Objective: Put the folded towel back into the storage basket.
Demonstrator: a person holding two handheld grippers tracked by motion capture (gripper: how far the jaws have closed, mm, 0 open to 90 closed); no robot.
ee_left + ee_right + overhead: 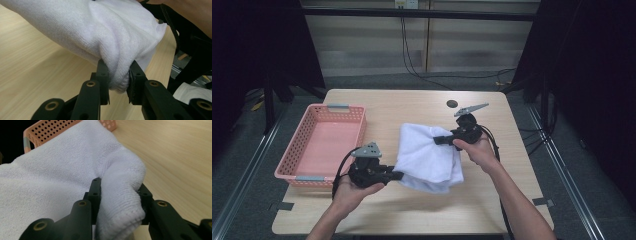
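A folded white towel (pixel 427 155) hangs a little above the middle of the wooden table (pixel 412 210), held at two spots. My left gripper (pixel 399 175) is shut on the towel's near left corner; in the left gripper view the thick white fold (pixel 117 75) is squeezed between both black jaws. My right gripper (pixel 438 140) is shut on the far right part, and the right gripper view has a bunched white fold (pixel 120 200) clamped between its jaws. The towel (pixel 50 182) sags between the two grips.
An empty pink plastic basket (pixel 304 170) sits at the table's left side, its corner (pixel 37 132) behind the towel in the right gripper view. A small dark round hole (pixel 452 103) lies near the table's far edge. Cables trail across the floor beyond.
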